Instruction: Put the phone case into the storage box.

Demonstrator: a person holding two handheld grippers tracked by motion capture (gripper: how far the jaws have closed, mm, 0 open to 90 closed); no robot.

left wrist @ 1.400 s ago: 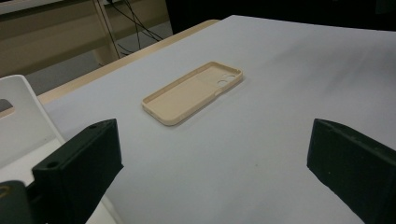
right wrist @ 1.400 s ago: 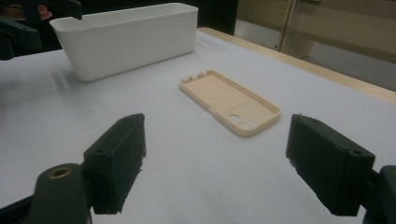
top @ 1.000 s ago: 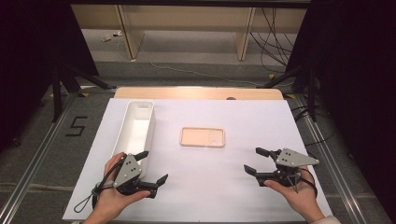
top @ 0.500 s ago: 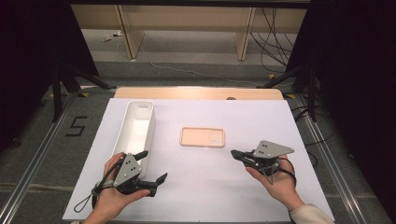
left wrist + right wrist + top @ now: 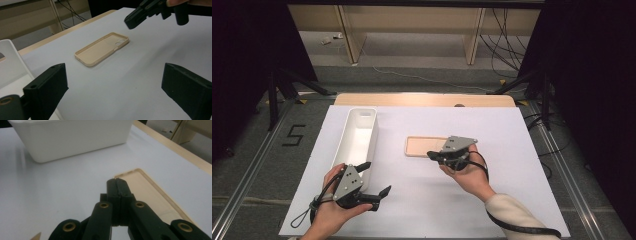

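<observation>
So there's just one tan phone case [image 5: 426, 146] lying open side up around the middle of the counter [image 5: 512, 130], plus one white bin [image 5: 357, 137] along the left edge. The right hand-held gripper [image 5: 432, 155] is reaching in with its jaws pinched together, empty, tips right over the case's near-right corner. The left hand-held gripper [image 5: 377, 177] sits near the front-left corner, spread wide, angled toward the case; a "5" [image 5: 294, 135] is marked on the floor.

left hand [image 5: 329, 210] near-left, holding the black two-jaw left gripper [image 5: 374, 181] low, jaws spread wide, pointing right and far. right hand [image 5: 467, 172] centre-right, cream sleeve, black two-jaw right gripper [image 5: 432, 155] pointing left, jaws pressed together, nothing between them.
</observation>
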